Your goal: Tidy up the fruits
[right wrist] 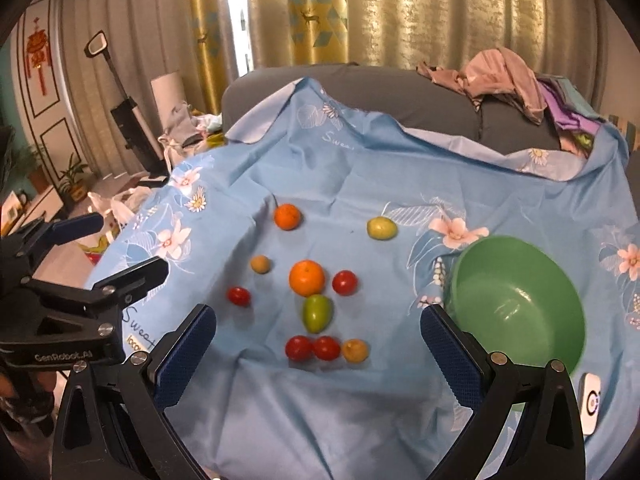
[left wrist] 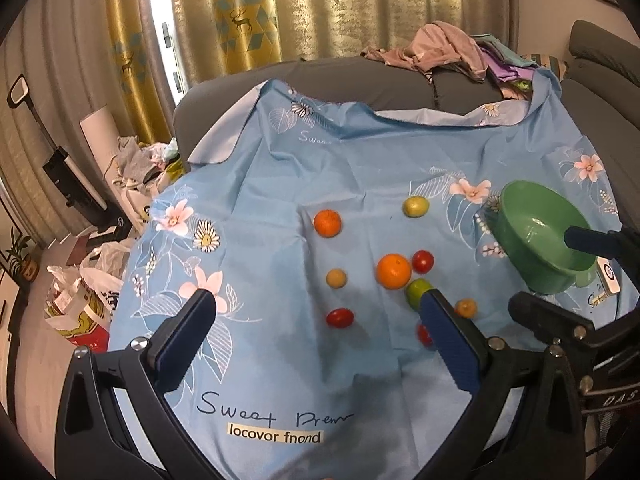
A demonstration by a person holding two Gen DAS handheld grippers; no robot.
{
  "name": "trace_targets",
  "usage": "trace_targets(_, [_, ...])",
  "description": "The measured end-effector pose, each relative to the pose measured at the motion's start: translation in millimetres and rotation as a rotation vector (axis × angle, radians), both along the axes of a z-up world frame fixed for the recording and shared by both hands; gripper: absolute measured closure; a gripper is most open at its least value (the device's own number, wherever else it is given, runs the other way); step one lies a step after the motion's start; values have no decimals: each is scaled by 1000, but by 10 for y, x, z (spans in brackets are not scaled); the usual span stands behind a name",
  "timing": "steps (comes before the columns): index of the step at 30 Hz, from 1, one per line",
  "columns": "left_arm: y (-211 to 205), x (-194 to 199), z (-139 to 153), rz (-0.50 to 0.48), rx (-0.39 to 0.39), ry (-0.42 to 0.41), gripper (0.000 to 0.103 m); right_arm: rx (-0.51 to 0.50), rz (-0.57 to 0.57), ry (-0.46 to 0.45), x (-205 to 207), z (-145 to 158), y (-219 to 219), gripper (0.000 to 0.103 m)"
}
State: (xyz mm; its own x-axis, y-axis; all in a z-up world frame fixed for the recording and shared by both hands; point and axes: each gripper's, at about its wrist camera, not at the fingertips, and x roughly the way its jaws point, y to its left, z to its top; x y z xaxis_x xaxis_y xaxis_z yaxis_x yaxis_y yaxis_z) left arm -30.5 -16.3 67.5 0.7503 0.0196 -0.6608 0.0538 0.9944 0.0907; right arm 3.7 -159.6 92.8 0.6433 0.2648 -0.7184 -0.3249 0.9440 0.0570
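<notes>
Several fruits lie loose on a blue floral cloth: a large orange, a smaller orange, a green fruit, a yellow-green one, red tomatoes and small tan fruits. An empty green bowl stands at the right. My right gripper is open above the near fruits. My left gripper is open above the cloth's near left part; the large orange and bowl lie to its right. Neither holds anything.
A grey sofa with a pile of clothes lies behind the cloth. A small white device sits by the bowl. Bags and clutter lie on the floor at left. Curtains hang behind.
</notes>
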Motion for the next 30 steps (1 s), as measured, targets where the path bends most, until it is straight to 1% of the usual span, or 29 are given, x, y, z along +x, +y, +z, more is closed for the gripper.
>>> trace_targets(3, [-32, -14, 40, -11, 5, -8, 1, 7, -5, -12, -29, 52, -47, 0])
trace_targets(10, [-73, -40, 52, -19, 10, -11, 1, 2, -9, -25, -68, 56, -59, 0])
trace_targets(30, [-82, -44, 49, -34, 6, -1, 1, -6, 7, -27, -88, 71, -16, 0])
